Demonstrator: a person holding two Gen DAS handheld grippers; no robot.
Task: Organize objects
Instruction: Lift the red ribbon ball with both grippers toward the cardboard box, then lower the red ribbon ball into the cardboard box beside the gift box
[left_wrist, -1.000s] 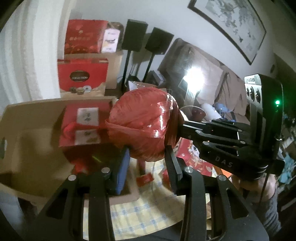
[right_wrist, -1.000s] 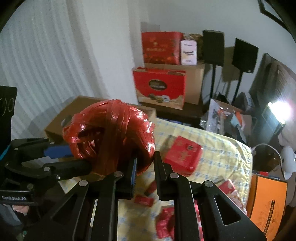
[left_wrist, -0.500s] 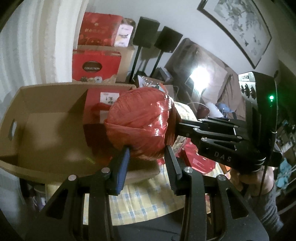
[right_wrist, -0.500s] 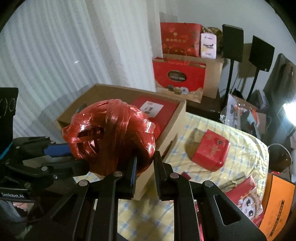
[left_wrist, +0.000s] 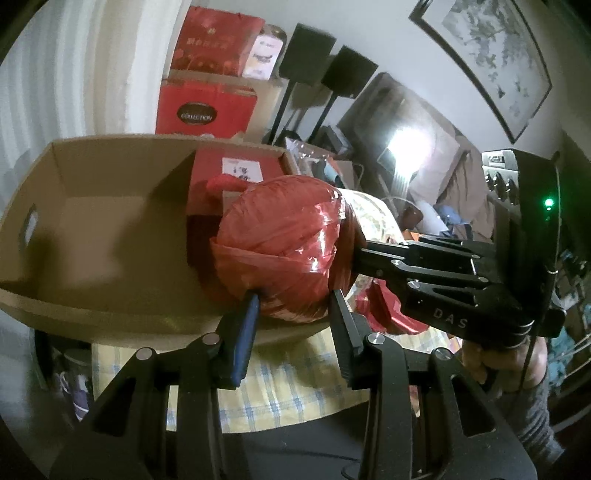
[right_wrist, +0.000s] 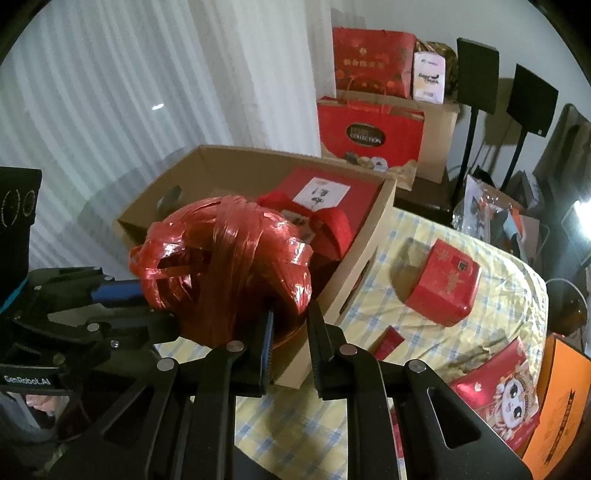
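A ball of shiny red plastic ribbon (left_wrist: 280, 251) (right_wrist: 229, 266) hangs between both grippers, over the near right corner of an open cardboard box (left_wrist: 92, 236) (right_wrist: 369, 243). My left gripper (left_wrist: 295, 299) is shut on the ball's underside, blue pad on the left; in the right wrist view it (right_wrist: 147, 299) enters from the left. My right gripper (right_wrist: 291, 312) is shut on the ball's lower edge; in the left wrist view it (left_wrist: 356, 256) clamps the ball's right side. A red gift box (left_wrist: 236, 166) (right_wrist: 325, 192) with a white label lies inside the cardboard box.
The cardboard box stands on a yellow checked tablecloth (right_wrist: 424, 332). On the cloth lie a small red box (right_wrist: 443, 284), a red printed packet (right_wrist: 498, 398) and an orange box (right_wrist: 561, 406). Red gift bags (right_wrist: 369, 136) and black speakers (right_wrist: 476, 55) stand behind. A hand (left_wrist: 498, 362) holds the right gripper.
Both grippers have carried the ball left and down, from above the tablecloth to over the cardboard box. The box now looks larger and closer. The grips look the same.
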